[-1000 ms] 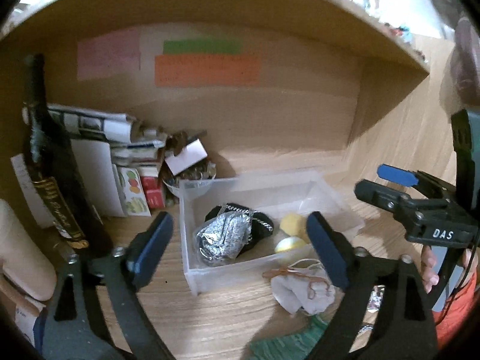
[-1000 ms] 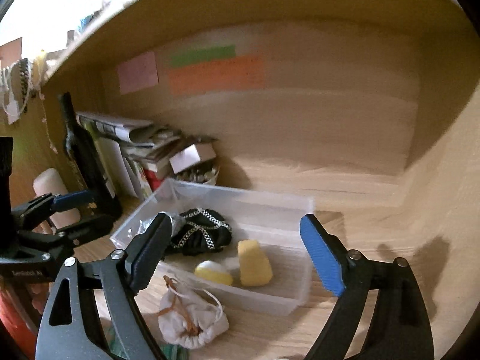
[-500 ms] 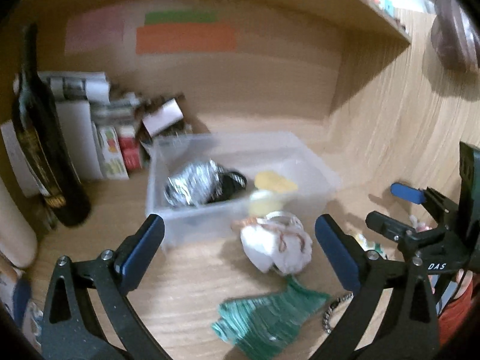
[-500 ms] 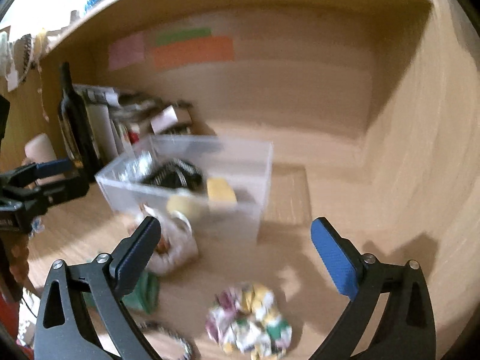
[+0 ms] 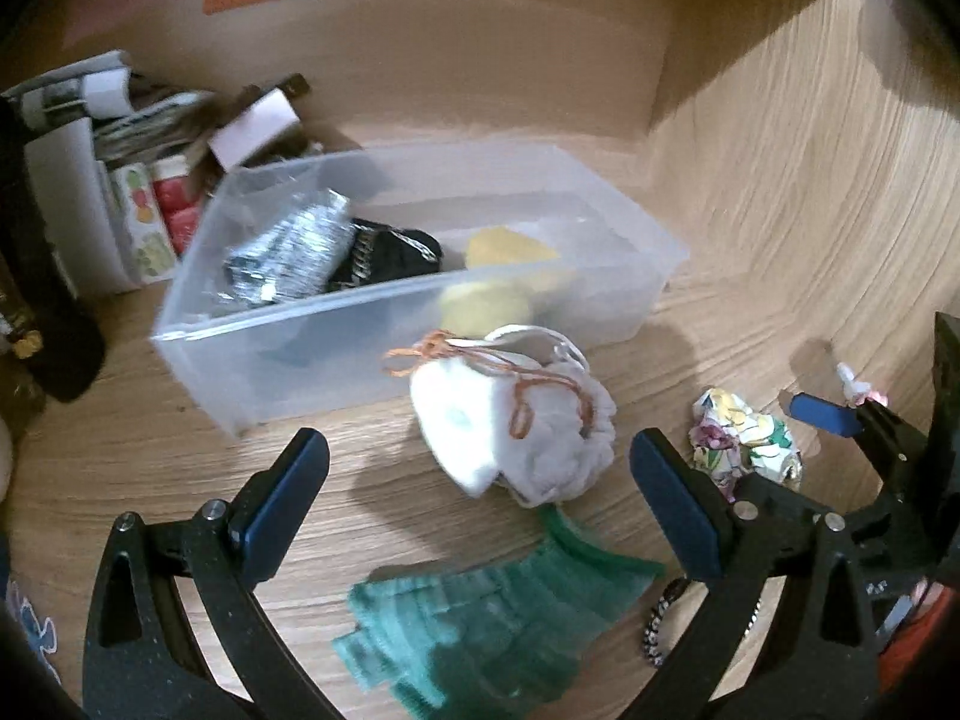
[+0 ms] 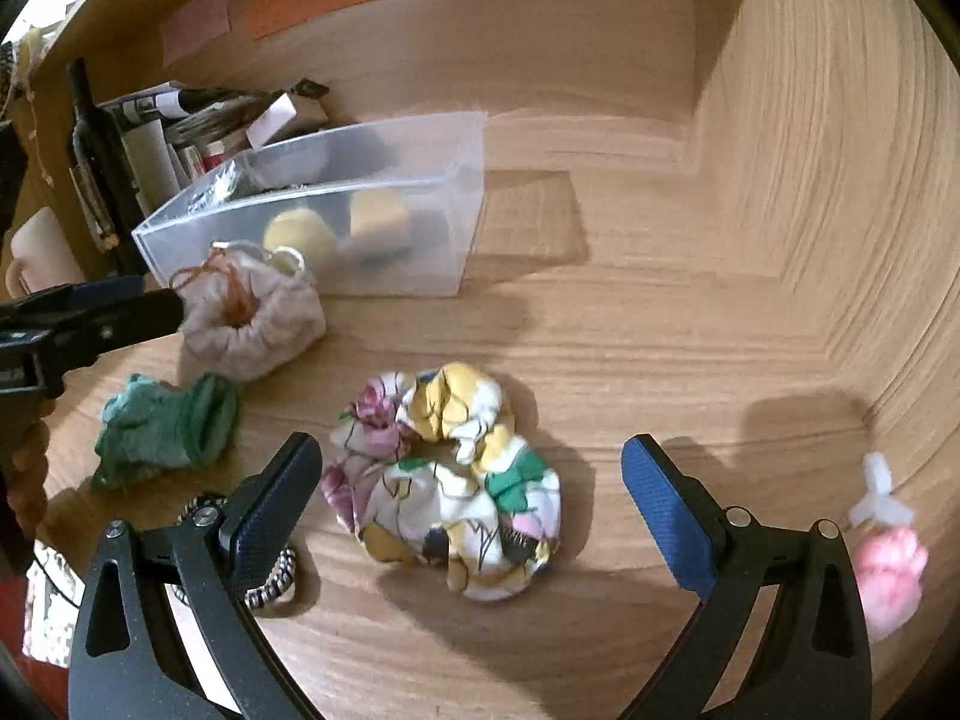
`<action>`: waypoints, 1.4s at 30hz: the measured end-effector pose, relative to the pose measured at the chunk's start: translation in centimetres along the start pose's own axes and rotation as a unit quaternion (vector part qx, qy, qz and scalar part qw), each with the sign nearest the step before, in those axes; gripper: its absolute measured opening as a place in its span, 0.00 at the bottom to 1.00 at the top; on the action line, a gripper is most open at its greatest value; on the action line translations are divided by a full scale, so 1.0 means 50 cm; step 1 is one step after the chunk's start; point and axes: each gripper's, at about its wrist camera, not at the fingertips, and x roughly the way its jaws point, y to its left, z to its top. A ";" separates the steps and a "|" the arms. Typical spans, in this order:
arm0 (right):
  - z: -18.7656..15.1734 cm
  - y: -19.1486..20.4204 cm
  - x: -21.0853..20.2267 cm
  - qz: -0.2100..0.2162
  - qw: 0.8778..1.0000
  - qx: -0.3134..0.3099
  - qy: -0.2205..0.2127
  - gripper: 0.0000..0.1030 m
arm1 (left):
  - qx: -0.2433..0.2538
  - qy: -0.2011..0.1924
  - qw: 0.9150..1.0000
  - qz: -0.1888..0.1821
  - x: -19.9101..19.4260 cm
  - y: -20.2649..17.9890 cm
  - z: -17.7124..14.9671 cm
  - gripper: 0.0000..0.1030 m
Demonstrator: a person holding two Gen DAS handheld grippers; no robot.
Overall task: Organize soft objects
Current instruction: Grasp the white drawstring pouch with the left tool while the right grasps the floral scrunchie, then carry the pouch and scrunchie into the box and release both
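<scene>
A clear plastic bin (image 5: 648, 246) (image 6: 420, 252) on the wooden shelf holds a silver pouch (image 5: 288, 252), a black chained item (image 5: 390, 252) and two yellow soft pieces (image 6: 300, 234). In front of it lie a white drawstring pouch (image 5: 516, 426) (image 6: 252, 324), a green sock (image 5: 492, 618) (image 6: 162, 426) and a floral scrunchie (image 6: 444, 480) (image 5: 744, 438). My left gripper (image 5: 480, 504) is open, just short of the white pouch, above the sock. My right gripper (image 6: 468, 498) is open around the scrunchie, above it.
A dark bottle (image 6: 96, 144), papers and small boxes (image 5: 144, 180) crowd the back left corner. A beaded bracelet (image 6: 270, 582) lies by my right gripper's left finger. A pink soft item (image 6: 888, 576) with a white plastic piece sits at the right wall.
Both grippers have pulled back from the bin and tilted down. The white pouch and sock now lie near the left gripper, the scrunchie between the right fingers. Both stay open.
</scene>
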 end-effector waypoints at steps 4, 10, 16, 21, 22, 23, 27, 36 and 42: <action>-0.006 0.004 0.001 0.019 1.000 -0.003 0.004 0.90 | 0.021 0.022 1.000 -0.008 0.036 -0.018 0.000 0.99; -0.010 0.015 0.008 0.012 1.000 -0.020 0.008 0.56 | 0.046 0.034 0.998 -0.018 0.064 -0.039 -0.004 0.83; -0.005 0.009 0.007 0.011 1.000 -0.020 0.004 0.28 | 0.046 0.038 0.998 -0.032 0.082 -0.036 -0.008 0.51; 0.005 -0.003 -0.003 0.008 1.000 -0.011 -0.008 0.23 | 0.039 0.028 0.998 -0.047 0.061 -0.022 -0.018 0.34; 0.009 -0.004 -0.008 0.006 1.000 -0.010 -0.013 0.23 | 0.042 0.023 0.998 -0.046 0.055 -0.023 -0.021 0.32; 0.012 -0.004 -0.011 0.005 1.000 -0.010 -0.017 0.23 | 0.046 0.017 0.998 -0.045 0.046 -0.024 -0.023 0.31; 0.029 -0.002 -0.025 0.005 0.999 -0.012 -0.034 0.22 | 0.056 -0.012 0.998 -0.041 0.005 -0.026 -0.026 0.31; 0.087 0.020 -0.062 0.005 0.996 -0.028 -0.086 0.22 | 0.046 -0.078 0.995 -0.030 -0.076 -0.015 -0.001 0.31; 0.140 0.047 -0.092 0.016 0.990 -0.042 -0.132 0.23 | 0.038 -0.117 0.992 -0.016 -0.107 0.006 0.042 0.31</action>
